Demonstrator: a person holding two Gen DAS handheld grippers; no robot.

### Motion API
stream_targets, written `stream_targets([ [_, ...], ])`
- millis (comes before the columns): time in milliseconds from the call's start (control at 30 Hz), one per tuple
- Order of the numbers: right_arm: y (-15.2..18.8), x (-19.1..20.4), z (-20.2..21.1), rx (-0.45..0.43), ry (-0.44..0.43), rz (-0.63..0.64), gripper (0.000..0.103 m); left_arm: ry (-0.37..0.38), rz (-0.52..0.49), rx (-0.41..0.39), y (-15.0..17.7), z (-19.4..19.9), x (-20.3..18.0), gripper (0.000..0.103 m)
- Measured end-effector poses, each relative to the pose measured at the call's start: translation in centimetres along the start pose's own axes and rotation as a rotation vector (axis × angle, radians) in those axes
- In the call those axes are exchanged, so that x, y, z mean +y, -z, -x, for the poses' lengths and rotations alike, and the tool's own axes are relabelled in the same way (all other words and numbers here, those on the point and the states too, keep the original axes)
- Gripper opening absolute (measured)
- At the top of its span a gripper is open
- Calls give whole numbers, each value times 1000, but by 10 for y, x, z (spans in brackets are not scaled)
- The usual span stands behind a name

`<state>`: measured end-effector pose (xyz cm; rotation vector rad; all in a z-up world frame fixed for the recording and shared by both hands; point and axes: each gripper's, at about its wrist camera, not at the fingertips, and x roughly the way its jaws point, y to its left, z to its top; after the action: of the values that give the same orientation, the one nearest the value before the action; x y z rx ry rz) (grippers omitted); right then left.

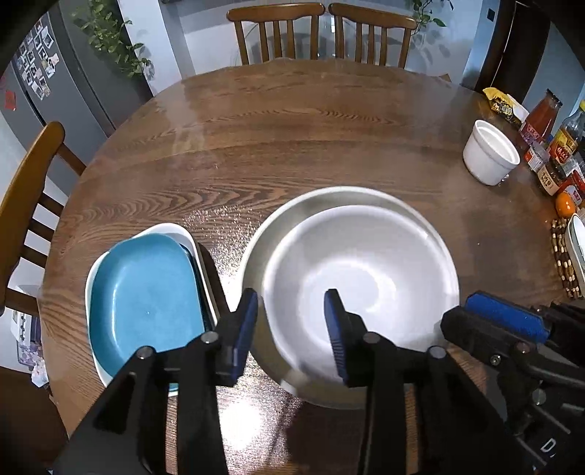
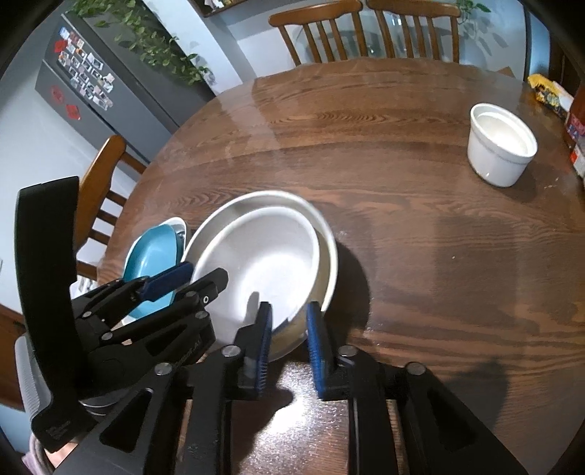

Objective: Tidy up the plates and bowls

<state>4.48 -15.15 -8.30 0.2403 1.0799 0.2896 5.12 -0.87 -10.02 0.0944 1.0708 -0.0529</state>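
A round wooden table [image 1: 292, 120] gleams under overhead light, with wooden chairs [image 1: 276, 33] around it, a grey fridge [image 2: 109, 91] covered in magnets, trailing green plants [image 1: 109, 40] and pale walls.

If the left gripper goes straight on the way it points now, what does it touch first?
Most likely the inner white bowl. The left gripper has its fingers on either side of the near rims of the nested bowls, pointing down into them. Exact depth is unclear.

- Round white bowls [image 1: 360, 270]: two, nested.
- Blue plates [image 1: 146, 296]: two, on one white rectangular dish [image 1: 166, 228].
- White straight-sided pot [image 1: 490, 153]: one.
- Wooden chairs [image 1: 276, 31]: three.
- Claws: two.
- Orange fruit [image 1: 564, 204]: one.
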Motion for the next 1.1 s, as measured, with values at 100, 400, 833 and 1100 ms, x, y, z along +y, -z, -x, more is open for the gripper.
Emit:
stream_targets([
  [100,-1,-1,7,-21,2,0,25,-6,6,-22,0,8,0,51],
  [400,3,-4,36,-107,-19,9,26,-20,14,-116,2,39,2,76],
  [833,8,-38,70,-207,-46,-66,43,-18,-8,-175,2,63,-14,96],
  [1100,15,-68,85,-238,-22,-136,51,-23,-59,-188,0,65,-40,102],
])
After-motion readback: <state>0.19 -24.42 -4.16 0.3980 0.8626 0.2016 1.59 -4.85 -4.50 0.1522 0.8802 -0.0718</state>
